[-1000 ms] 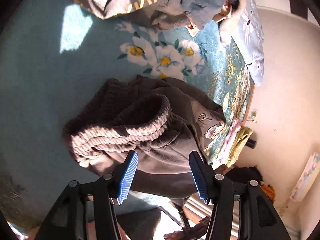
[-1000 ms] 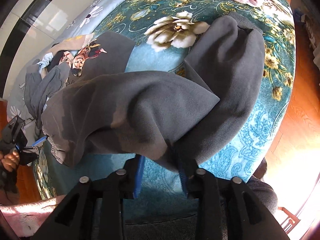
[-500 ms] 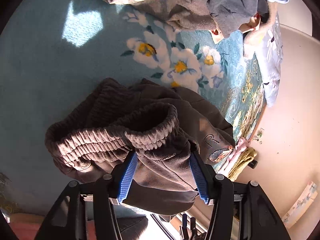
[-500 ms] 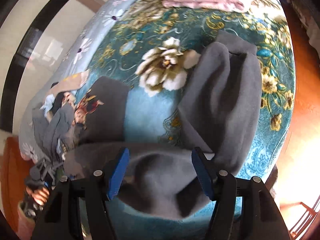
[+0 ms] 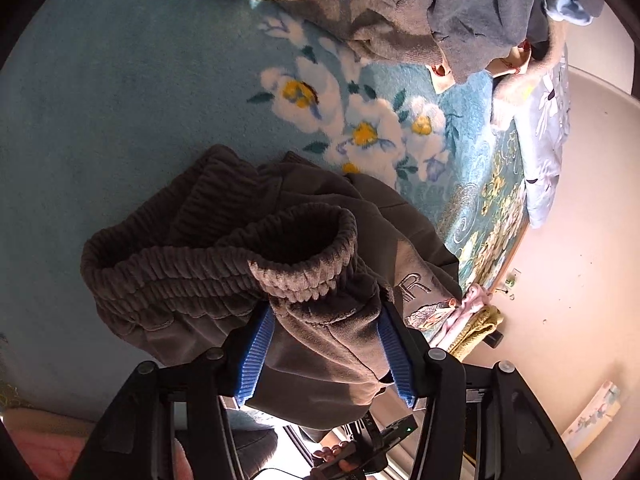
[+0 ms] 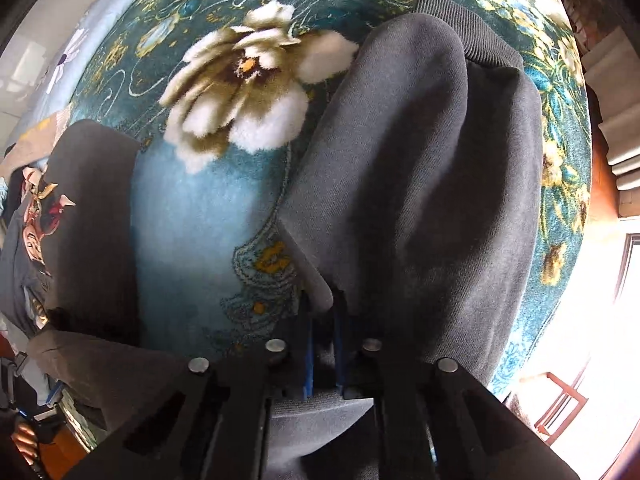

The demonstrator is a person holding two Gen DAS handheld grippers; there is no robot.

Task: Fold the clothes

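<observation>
Dark grey sweatpants lie bunched on a teal floral blanket, ribbed waistband standing up and an embroidered "R" on the hip. My left gripper is open, its blue pads wide apart on either side of the fabric just below the waistband. In the right wrist view one pant leg stretches away to its ribbed cuff. My right gripper is shut on a folded edge of that leg. The pants' other part, with a cartoon patch, lies at the left.
A heap of grey clothes lies at the far end of the blanket. Folded pink and yellow items sit near the bed's edge, with pale floor beyond. A hand holding the other gripper shows at the bottom.
My left gripper has pushed forward so the waistband fabric now lies between its open fingers. My right gripper, open half a second ago, has shut on the leg's folded edge.
</observation>
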